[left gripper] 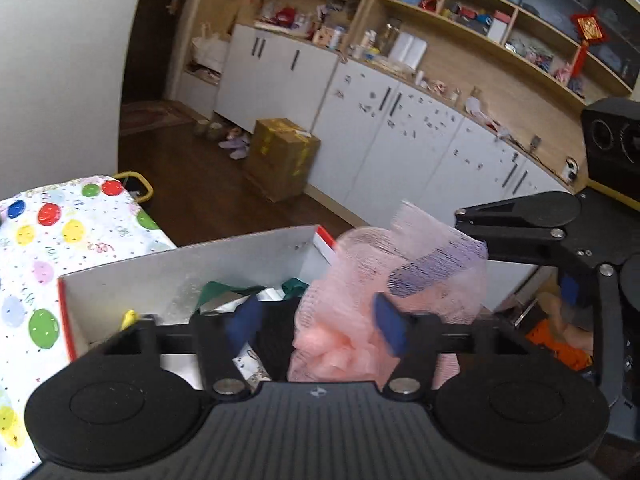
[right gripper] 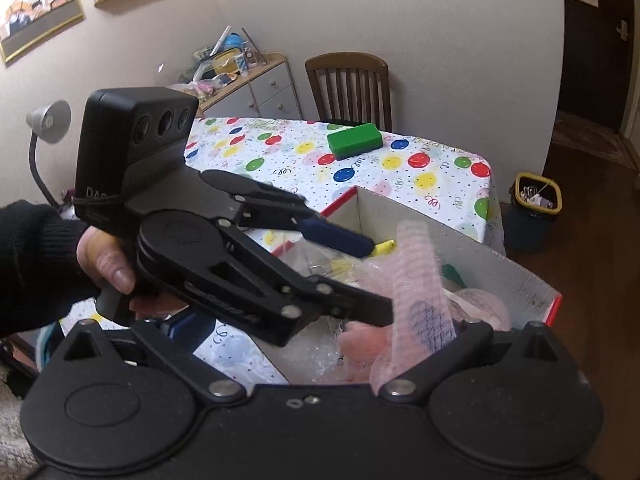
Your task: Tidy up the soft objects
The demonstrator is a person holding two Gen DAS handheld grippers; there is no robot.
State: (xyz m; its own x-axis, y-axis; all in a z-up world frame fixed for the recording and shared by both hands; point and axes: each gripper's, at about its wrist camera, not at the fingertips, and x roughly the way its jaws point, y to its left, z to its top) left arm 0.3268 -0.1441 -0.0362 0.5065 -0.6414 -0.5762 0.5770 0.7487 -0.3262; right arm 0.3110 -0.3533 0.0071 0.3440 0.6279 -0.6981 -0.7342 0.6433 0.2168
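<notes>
White cabinets and cluttered wooden shelves fill the background of my left wrist view; below them sits the open grey-lined cardboard box with red edges on the balloon-print tablecloth. My left gripper has its blue pads part-way apart around the pink mesh bath pouf; one pad touches the netting, but I cannot tell whether both press it. The right gripper comes in from the side, holding the pouf's upper netting.

From the right wrist view, the same table carries a green rectangular block near its far end, well apart from the box. The left gripper straddles the pouf over the box. My right jaws' own gap is hidden by netting, so I cannot tell their state here.

I judge this a handover or placement into the box; next I need a firm pinch, then one clean release.
</notes>
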